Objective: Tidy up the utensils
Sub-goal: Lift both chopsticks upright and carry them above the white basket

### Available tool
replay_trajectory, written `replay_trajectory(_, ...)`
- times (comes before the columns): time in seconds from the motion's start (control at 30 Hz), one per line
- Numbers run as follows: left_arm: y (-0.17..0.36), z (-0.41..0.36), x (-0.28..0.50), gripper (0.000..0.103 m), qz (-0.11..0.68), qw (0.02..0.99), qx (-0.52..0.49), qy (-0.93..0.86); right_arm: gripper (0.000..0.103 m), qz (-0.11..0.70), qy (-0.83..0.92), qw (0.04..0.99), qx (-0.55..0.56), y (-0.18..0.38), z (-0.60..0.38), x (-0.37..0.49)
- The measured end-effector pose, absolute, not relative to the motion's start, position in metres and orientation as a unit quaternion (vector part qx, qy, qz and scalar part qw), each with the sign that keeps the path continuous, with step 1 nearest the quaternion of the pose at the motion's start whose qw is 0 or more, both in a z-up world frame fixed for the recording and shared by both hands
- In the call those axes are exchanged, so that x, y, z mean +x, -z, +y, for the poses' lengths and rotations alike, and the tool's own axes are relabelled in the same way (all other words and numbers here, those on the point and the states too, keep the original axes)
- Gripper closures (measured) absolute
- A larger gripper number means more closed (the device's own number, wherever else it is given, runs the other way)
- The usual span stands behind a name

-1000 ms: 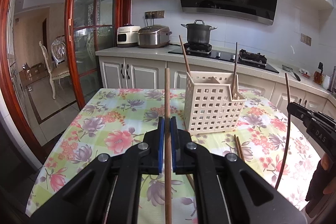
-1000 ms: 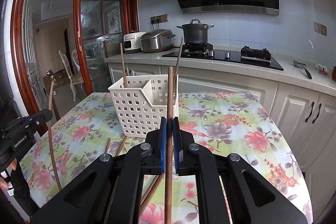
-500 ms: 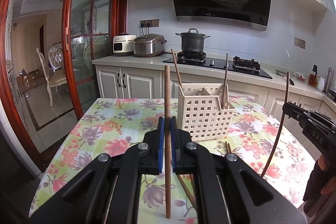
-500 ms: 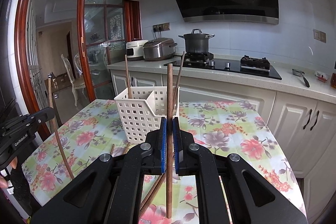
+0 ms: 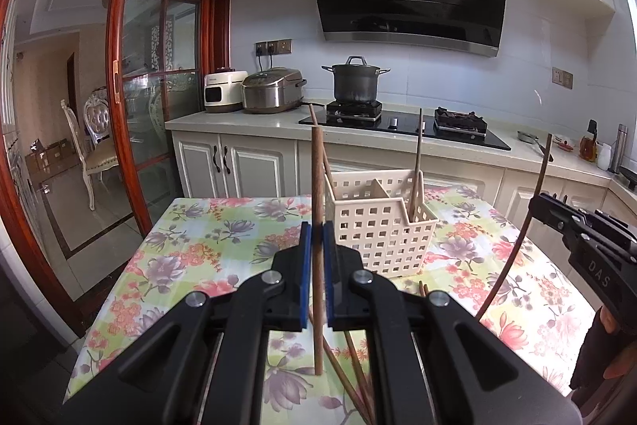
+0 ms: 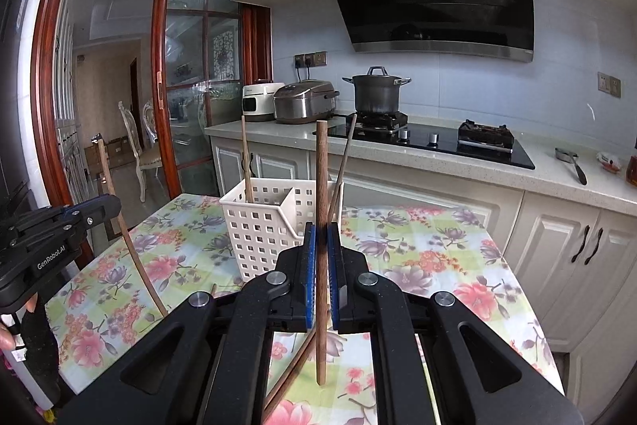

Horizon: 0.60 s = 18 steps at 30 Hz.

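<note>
My left gripper (image 5: 317,237) is shut on a brown chopstick (image 5: 317,186) held upright above the floral table (image 5: 207,249). My right gripper (image 6: 321,241) is shut on another upright chopstick (image 6: 321,178). A cream perforated basket (image 5: 378,230) with a divider stands at the table's middle, beyond both grippers, and also shows in the right wrist view (image 6: 262,226). Two chopsticks (image 5: 416,162) lean inside it, one in each compartment. Loose chopsticks (image 5: 350,365) lie on the table below my grippers. Each gripper shows at the edge of the other's view, the right one (image 5: 589,249) and the left one (image 6: 51,237).
A kitchen counter (image 5: 258,124) with a rice cooker (image 5: 270,90), a pot (image 5: 356,78) on the hob and a range hood runs behind the table. A glass sliding door (image 5: 155,86) and a dining chair (image 5: 91,142) are on the left. Cabinets stand close to the table's right side.
Both grippers have risen and drawn back from the basket with their chopsticks, whose lower ends now hang free above the table. The basket looks smaller and farther off.
</note>
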State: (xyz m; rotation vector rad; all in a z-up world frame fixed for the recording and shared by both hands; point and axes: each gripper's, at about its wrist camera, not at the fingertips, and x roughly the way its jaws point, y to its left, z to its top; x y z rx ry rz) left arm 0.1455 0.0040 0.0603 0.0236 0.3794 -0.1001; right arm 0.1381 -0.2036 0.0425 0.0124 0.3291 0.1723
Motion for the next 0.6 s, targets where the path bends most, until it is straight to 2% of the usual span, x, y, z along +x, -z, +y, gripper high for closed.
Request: replay_trajectory(0.6, -0.148, -0.012, 0.198, 0.097, 0.188, 0.977, 0.008, 0.098, 0.096, 0.158, -0.103, 0.982, 0.023, -0.105, -0.217, 0.201)
